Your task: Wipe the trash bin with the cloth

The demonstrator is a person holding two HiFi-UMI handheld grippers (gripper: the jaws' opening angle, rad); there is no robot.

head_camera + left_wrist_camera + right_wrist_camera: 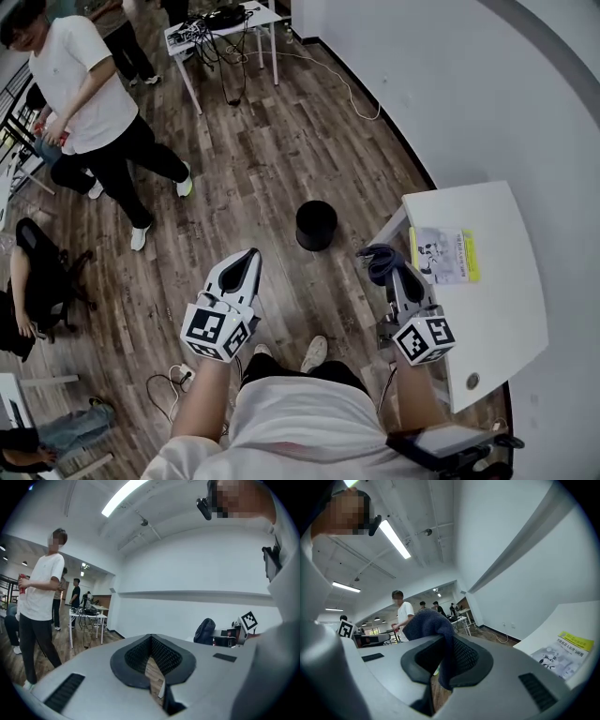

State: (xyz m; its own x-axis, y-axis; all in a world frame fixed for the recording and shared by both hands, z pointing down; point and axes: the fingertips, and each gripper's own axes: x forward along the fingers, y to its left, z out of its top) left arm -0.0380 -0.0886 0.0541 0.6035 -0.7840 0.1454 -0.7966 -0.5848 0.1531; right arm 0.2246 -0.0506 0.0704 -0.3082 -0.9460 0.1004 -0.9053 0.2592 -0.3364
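The black round trash bin point(316, 225) stands upright on the wooden floor ahead of me. My right gripper point(394, 270) is shut on a dark blue cloth point(379, 262), held in the air beside the white table's corner, to the right of the bin and nearer to me. In the right gripper view the cloth point(431, 624) bulges up out of the jaws and hangs down between them. My left gripper point(247, 262) is shut with nothing in it, held above the floor to the bin's near left. The left gripper view shows its jaws closed and the cloth point(205, 630) off to the right.
A white table point(502, 300) stands at my right with a yellow-edged printed sheet point(445, 255) on it. A person in a white shirt point(89, 89) stands at the far left. Another table with cables point(220, 23) is at the back. A cable point(169, 380) lies by my feet.
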